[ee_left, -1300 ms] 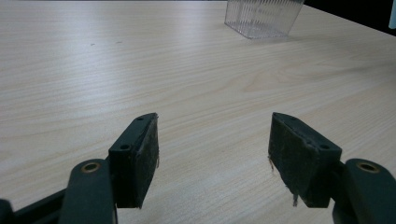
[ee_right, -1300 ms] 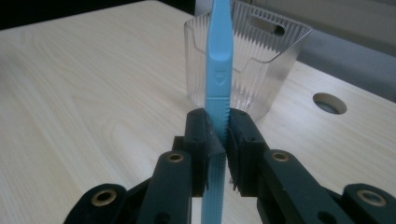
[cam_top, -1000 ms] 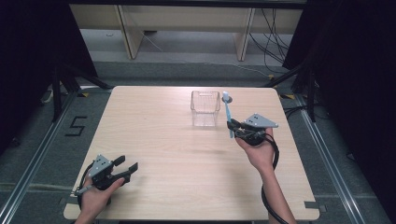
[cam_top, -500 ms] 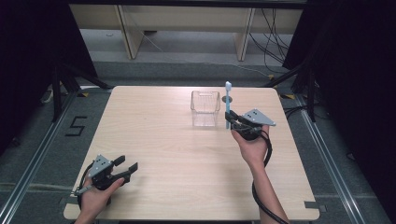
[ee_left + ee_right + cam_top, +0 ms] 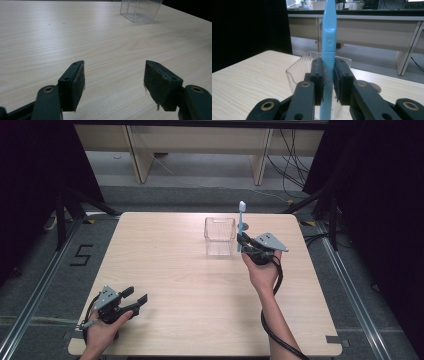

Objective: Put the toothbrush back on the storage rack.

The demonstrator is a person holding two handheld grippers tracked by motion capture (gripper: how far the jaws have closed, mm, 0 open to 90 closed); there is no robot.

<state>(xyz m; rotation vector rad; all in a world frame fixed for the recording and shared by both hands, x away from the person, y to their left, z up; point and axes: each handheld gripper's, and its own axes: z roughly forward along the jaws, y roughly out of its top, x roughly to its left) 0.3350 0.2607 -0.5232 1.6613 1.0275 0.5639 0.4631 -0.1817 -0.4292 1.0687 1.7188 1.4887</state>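
Observation:
My right gripper (image 5: 242, 240) is shut on a light blue toothbrush (image 5: 241, 222), held upright with its white head on top, just right of a clear ribbed plastic cup (image 5: 219, 236) at the table's far middle. In the right gripper view the blue toothbrush handle (image 5: 329, 42) stands pinched between the jaws of that gripper (image 5: 329, 78), with the clear cup (image 5: 299, 72) right behind them. My left gripper (image 5: 136, 296) rests at the near left corner, open and holding nothing. In the left gripper view its jaws stand wide apart over bare wood, the left gripper (image 5: 113, 85) pointing toward the cup (image 5: 140, 9).
The wooden table (image 5: 170, 270) sits on a metal frame above a grey floor. A taped mark "5" (image 5: 81, 255) lies on the floor at the left. Desk legs and cables stand beyond the far edge.
The right gripper has lifted and turned the toothbrush from a tilt to upright and carried it a little farther, closer to the cup. The left gripper has stayed put.

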